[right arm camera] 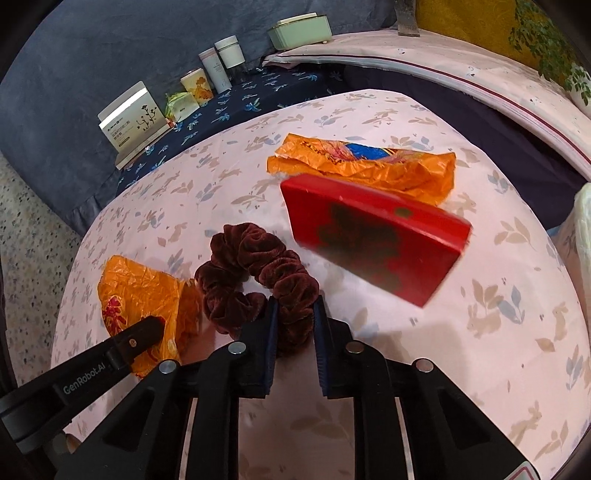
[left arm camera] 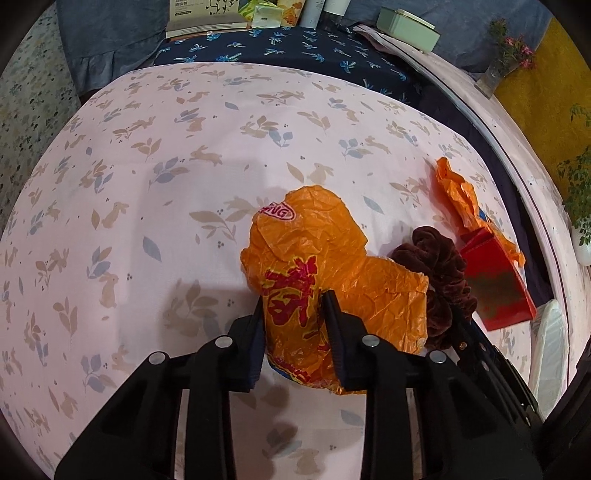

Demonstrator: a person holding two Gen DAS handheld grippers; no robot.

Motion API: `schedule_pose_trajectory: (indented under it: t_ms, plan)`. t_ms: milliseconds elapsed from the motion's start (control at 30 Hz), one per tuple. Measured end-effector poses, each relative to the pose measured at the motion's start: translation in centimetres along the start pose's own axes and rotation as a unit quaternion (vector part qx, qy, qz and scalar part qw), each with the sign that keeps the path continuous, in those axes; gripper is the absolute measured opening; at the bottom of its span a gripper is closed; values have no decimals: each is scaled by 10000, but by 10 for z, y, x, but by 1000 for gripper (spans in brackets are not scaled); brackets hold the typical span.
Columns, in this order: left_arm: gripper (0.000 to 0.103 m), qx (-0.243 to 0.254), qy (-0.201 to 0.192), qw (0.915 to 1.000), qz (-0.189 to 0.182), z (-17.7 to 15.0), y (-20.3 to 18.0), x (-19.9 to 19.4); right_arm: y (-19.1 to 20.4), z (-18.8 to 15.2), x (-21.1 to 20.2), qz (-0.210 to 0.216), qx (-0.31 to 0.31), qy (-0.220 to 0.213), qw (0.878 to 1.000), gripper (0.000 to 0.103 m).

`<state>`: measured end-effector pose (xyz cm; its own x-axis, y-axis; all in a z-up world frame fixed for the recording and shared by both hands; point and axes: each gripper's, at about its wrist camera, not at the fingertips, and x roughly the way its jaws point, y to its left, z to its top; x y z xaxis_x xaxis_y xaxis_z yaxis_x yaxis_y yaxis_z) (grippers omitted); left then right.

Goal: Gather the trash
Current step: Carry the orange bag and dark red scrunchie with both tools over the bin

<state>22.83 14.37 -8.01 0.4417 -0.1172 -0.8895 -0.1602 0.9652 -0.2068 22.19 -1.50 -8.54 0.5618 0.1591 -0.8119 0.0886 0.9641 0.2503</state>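
My left gripper point(left arm camera: 293, 301) is shut on a crumpled orange wrapper with red print point(left arm camera: 314, 266), which rests on the pink rabbit-print bedsheet point(left arm camera: 147, 184); it also shows in the right wrist view point(right arm camera: 140, 291). My right gripper point(right arm camera: 294, 304) is shut on a dark brown velvet scrunchie point(right arm camera: 255, 258), seen beside the wrapper in the left wrist view point(left arm camera: 436, 269). A red box point(right arm camera: 369, 232) lies just beyond the scrunchie. A second orange wrapper with a blue patch point(right arm camera: 369, 162) lies behind the box.
At the back, on a navy floral cloth point(right arm camera: 236, 103), stand a book point(right arm camera: 133, 122), cups and bottles point(right arm camera: 221, 62) and a pale green box point(right arm camera: 299, 31). A white plastic bag point(left arm camera: 546, 354) sits at the right edge. Plants point(left arm camera: 576, 192) stand along a yellow wall.
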Motion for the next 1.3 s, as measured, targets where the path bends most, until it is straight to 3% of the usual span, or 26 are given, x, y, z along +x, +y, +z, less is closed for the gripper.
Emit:
schedule_pose_trajectory:
  t_ms: [333,600,1300]
  plan:
    - [25,269,80,9995,-122,-39,-19,-17,-20,-35,-38,-126,49,20,9999,14]
    - [17,720,-13,9967,-376,-65,-55,-45,-42,-44,-89,-320,179,-389,9986,14]
    - [15,1820,-296,9781,-963,-105,-186,-91,-169,-43,-196,-884,1138,-1383,9799,13]
